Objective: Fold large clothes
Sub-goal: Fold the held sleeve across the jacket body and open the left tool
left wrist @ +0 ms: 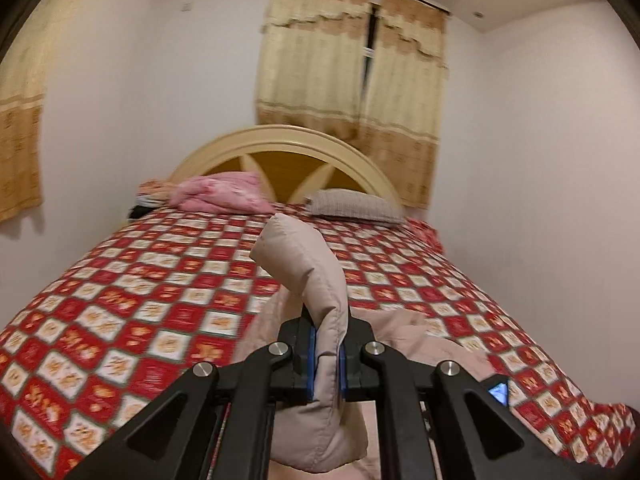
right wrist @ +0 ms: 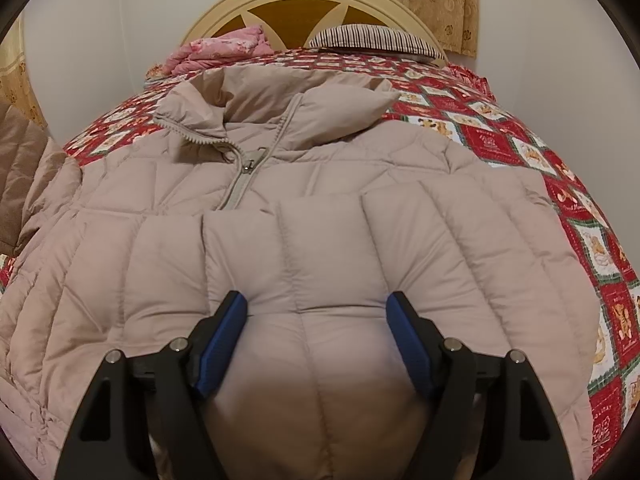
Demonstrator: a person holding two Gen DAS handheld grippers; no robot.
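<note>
A beige quilted puffer jacket [right wrist: 320, 184] lies face up on the bed, collar toward the headboard, zipper partly closed. My right gripper [right wrist: 318, 316] is open, its blue pads resting on either side of a folded sleeve or panel lying across the jacket's front. My left gripper [left wrist: 326, 344] is shut on a padded part of the jacket [left wrist: 304, 264], likely a sleeve, lifted above the bed so it curls upward. In the right wrist view that lifted part shows at the far left [right wrist: 24, 168].
The bed has a red and white checked cover [left wrist: 140, 300]. A pink quilt [left wrist: 220, 194] and a grey striped pillow [left wrist: 356, 202] lie by the cream headboard [left wrist: 288, 140]. Curtains [left wrist: 352, 80] hang behind. Walls stand close on both sides.
</note>
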